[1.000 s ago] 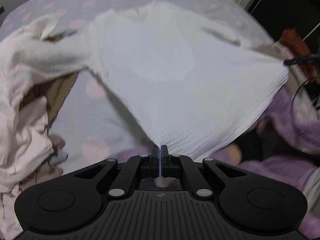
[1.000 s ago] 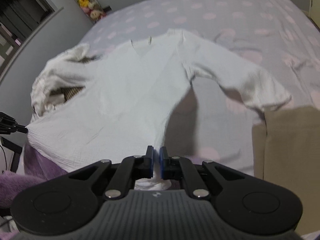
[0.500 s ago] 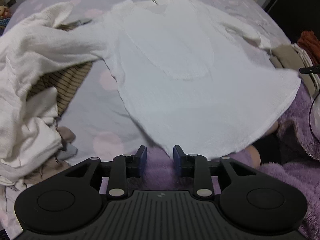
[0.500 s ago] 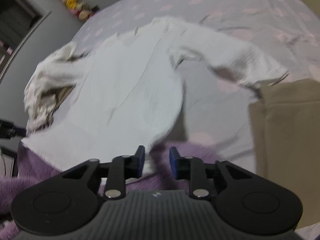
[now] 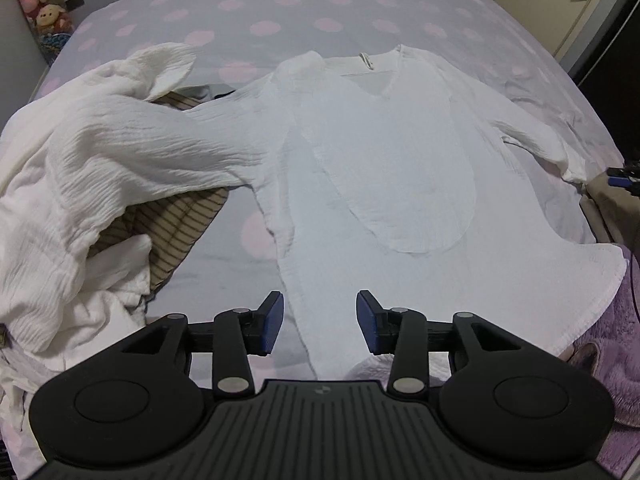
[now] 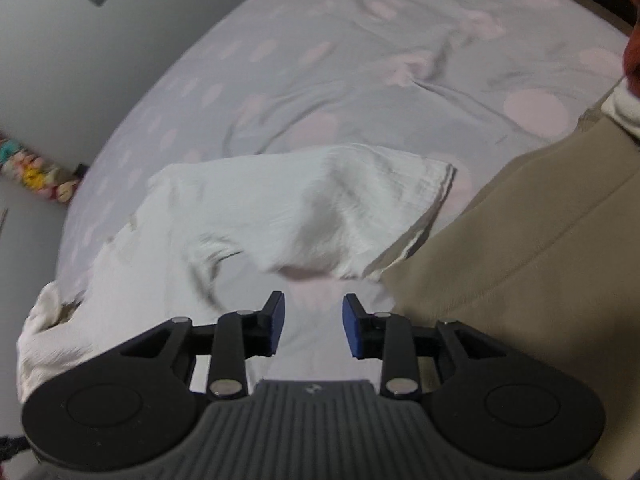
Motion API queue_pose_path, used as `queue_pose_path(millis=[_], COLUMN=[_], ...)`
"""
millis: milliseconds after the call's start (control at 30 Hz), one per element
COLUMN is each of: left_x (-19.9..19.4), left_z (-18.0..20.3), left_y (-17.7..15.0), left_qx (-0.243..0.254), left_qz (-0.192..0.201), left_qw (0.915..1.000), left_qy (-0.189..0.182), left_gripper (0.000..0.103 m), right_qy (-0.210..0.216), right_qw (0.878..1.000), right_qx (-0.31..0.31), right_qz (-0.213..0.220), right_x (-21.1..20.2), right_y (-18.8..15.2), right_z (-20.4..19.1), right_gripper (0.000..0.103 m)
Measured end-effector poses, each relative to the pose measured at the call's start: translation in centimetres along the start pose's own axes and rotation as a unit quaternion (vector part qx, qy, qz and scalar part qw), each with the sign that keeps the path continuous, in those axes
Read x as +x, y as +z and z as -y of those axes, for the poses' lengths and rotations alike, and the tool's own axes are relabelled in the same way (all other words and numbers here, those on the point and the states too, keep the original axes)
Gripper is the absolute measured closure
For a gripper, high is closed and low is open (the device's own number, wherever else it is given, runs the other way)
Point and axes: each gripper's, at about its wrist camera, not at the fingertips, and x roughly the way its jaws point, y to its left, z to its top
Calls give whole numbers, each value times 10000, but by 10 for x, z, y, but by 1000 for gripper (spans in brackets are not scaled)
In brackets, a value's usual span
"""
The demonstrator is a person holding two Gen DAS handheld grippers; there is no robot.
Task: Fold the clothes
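Left wrist view: the white blouse (image 5: 384, 168) lies spread flat on the dotted bedsheet (image 5: 320, 12); the left gripper (image 5: 320, 322) hovers over its hem, jaws just opening, gripping nothing.

Right wrist view: the right gripper (image 6: 313, 324), jaws parted and empty, points near the blouse's sleeve (image 6: 320, 208), beside a beige garment (image 6: 520, 260).

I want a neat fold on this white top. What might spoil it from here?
1. The white top's left sleeve lies draped over a striped garment; folding it may drag that along.
2. Its hem overhangs a purple fleece, so it may slip.
3. The right sleeve is rumpled beside a tan cloth.
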Motion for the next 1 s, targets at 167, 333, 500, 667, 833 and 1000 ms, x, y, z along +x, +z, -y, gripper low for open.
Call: queue_pose_path(millis=[167,333,500,667,833,1000], left_x=[14,25,32,38,42,37], left_z=[17,32,43,53,63,64], left_y=[13,25,35,44,45,40], left_qx=[175,280,407,496,574,645], left_qz=[-141,-245,-292,-274,-267,-288], left_qw=[9997,9993,9987,9984,9980,9975], left_qy=[19,26,45,14,-36,56], left_gripper=[65,65,65,65,65,65], right_qy=[-234,-407,-502,-504,-556,-562], right_qw=[9992,9986,9985,9976,9972,9977], right_qx=[278,142,-199,-386,-453,-332], right_qz=[-135,-311,-15,265,231,-175], right_x=[46,70,45,7,-2,19], right_y=[18,19,23,37,44,41], right_z=[16,25,25,27,37,47], right_gripper=[68,101,101,101,101,77])
